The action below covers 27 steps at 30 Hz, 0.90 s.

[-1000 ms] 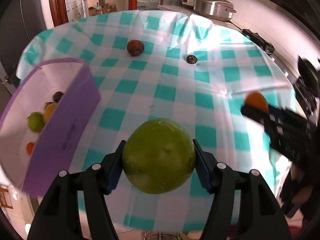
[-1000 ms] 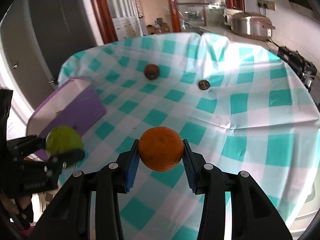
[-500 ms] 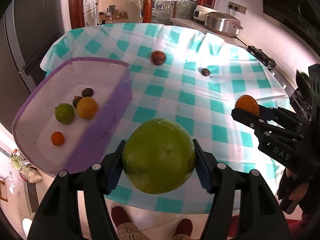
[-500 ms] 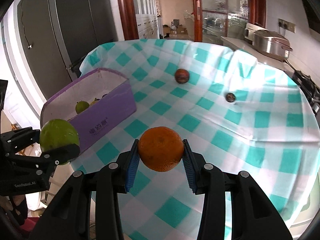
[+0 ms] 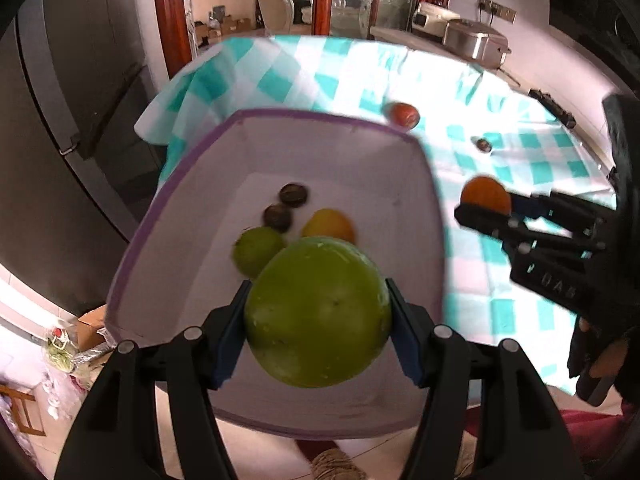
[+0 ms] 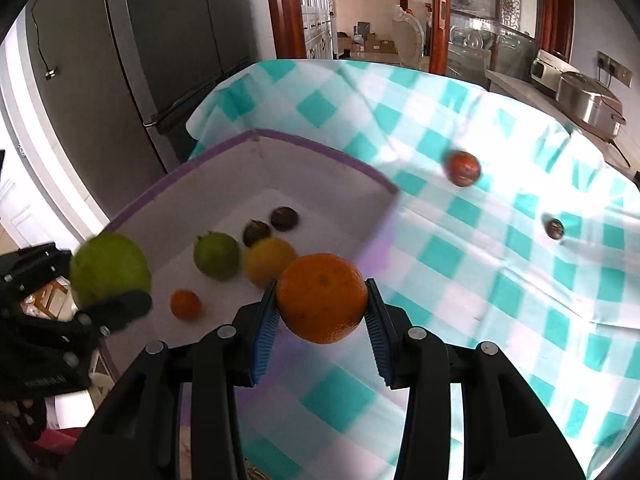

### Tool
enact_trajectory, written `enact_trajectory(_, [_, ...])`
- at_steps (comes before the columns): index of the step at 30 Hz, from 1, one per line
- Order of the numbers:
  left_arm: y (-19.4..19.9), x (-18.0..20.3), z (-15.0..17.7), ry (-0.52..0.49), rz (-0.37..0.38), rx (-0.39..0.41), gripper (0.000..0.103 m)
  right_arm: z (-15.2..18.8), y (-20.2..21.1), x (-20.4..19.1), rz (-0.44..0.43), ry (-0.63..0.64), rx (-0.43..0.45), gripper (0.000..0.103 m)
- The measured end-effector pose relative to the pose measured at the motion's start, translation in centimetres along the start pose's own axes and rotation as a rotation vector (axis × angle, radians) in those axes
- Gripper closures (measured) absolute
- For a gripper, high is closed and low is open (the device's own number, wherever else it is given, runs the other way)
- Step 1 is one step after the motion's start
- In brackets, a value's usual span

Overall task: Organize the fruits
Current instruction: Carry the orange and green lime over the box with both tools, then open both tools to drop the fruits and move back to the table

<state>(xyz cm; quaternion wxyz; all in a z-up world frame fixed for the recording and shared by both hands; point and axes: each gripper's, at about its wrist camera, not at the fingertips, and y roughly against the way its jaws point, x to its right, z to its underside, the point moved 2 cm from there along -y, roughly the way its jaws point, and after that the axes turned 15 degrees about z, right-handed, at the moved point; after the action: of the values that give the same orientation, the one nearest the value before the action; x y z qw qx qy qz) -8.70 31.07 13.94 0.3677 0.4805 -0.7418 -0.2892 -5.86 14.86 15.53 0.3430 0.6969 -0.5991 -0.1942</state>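
Worktop draped in a teal-and-white checked cloth. Directly on it: purple-rimmed box at its left edge, reddish fruit and small dark fruit lying apart on the cloth.

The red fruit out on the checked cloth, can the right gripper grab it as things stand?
Probably not: the right gripper is shut on an orange, though the red fruit lies unobstructed.

We see bright daylight glaring off the checked cloth, washing its far squares pale. Motion blur smears the box rim and loose fruit. Fisheye bending curves every edge, and the corners fall black.
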Motion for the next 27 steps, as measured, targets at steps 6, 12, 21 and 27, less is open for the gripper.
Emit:
enact_trajectory(6, [-1.4, -4.3, 0.6, 0.019, 0.045, -0.074, 0.039, -2.5, -1.3, -5.2, 0.028, 0.066, -0.035, 0.061])
enact_trajectory(12, [-3.7, -4.7, 0.8, 0.013, 0.096, -0.130, 0.039, -4.6, -4.2, -8.1, 0.057, 0.149, -0.105, 0.061])
enact_trajectory(21, [-7.4, -5.1, -0.3, -0.025, 0.130, -0.231, 0.039, -7.2, -11.0, -11.1, 0.014, 0.262, -0.212, 0.061])
enact_trajectory(27, [-9.5, -5.0, -0.9, -0.044, 0.117, -0.326, 0.039, -8.6, -16.0, -12.9, -0.005, 0.364, -0.325, 0.061])
